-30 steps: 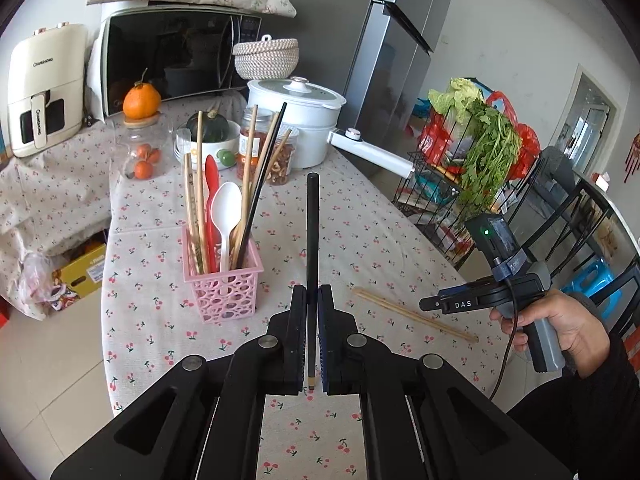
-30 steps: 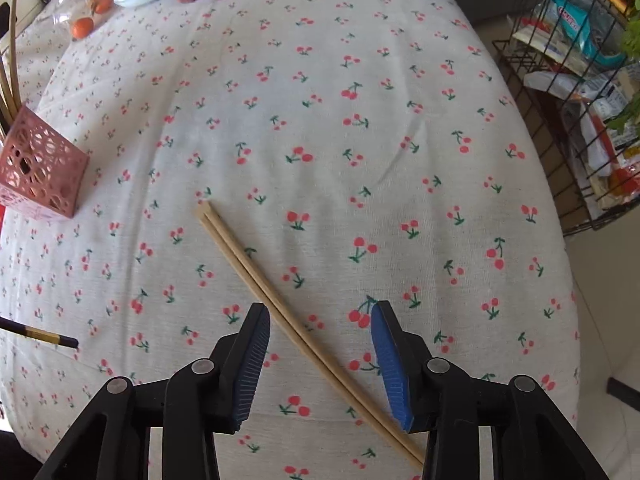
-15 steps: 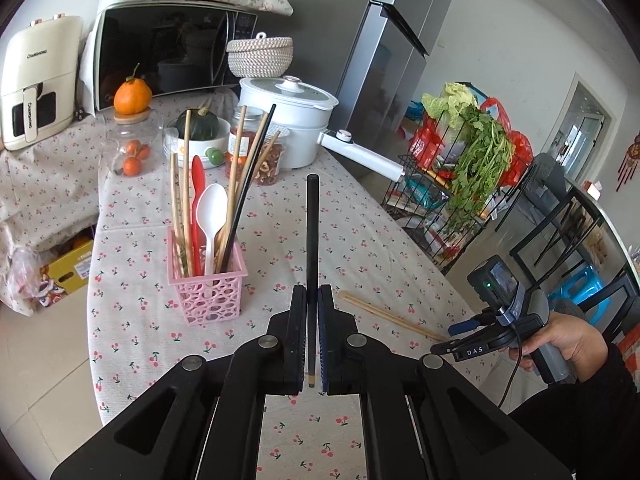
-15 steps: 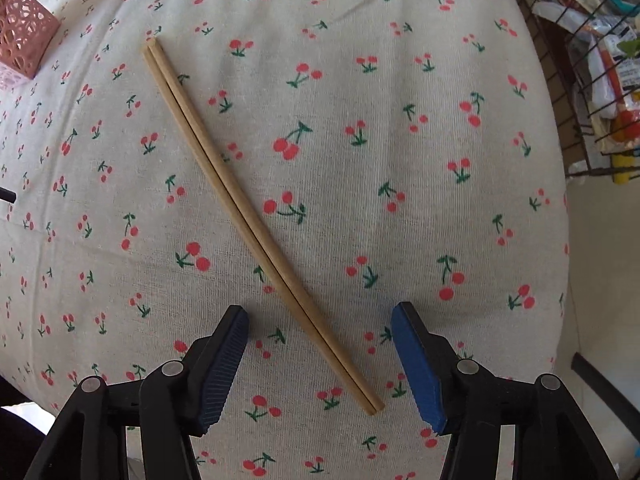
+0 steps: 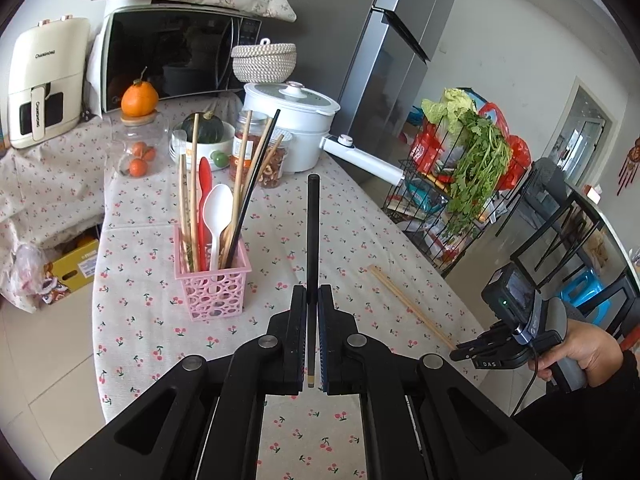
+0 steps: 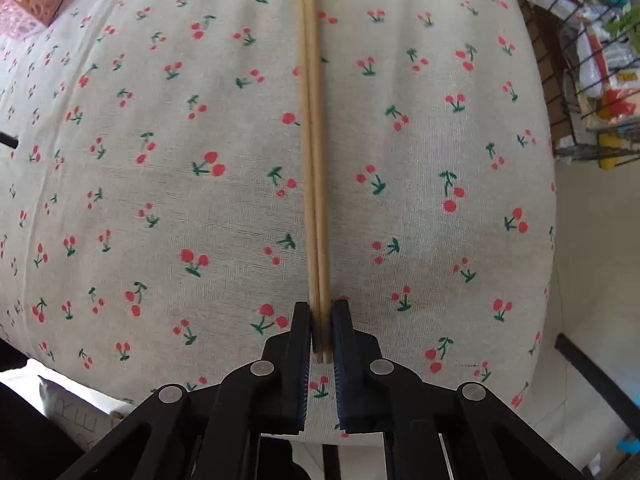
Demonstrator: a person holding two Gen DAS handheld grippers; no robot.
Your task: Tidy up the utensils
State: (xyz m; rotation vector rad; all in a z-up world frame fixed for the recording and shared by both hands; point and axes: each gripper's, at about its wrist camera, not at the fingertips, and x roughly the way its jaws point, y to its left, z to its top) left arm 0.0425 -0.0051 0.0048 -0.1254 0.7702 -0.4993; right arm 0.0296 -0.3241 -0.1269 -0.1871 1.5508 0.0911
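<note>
Left tongs (image 5: 313, 336) were clenched on a single black chopstick (image 5: 312, 240), which stuck out straight ahead above the worktop (image 5: 132, 312), a table under a white cloth printed with red cherries. Right tongs (image 6: 321, 330) were clamped on the near end of a pair of pale wooden chopsticks (image 6: 314, 140); the rest of the pair ran forward, lying flat on the cloth.

Readable text, all in the left view: "CHANGHONG" twice on the cream countertop appliance (image 5: 44, 84), top and handle. "DAS" on the front of the right-hand unit. Print on the yellow cardboard box (image 5: 74, 266) on the floor was too small to read.

Left view only: pink perforated plastic utensil basket (image 5: 214, 280) to the left of the black chopstick, holding wooden chopsticks, a black chopstick, a white plastic spoon (image 5: 218, 212) and a red one. Behind it were the black microwave (image 5: 176, 56), a white lidded pot with long handle (image 5: 296, 120), a woven lidded basket (image 5: 264, 62), an orange fruit on a jar lid (image 5: 139, 98) and a wire rack of leafy greens (image 5: 472, 168). My right hand (image 5: 580, 356) on the grip also showed here, at the worktop's right edge.

Right view only: the actual pinch on the wooden pair. Just a corner of the pink basket appeared top left, and the tip of the black chopstick at the left edge.
</note>
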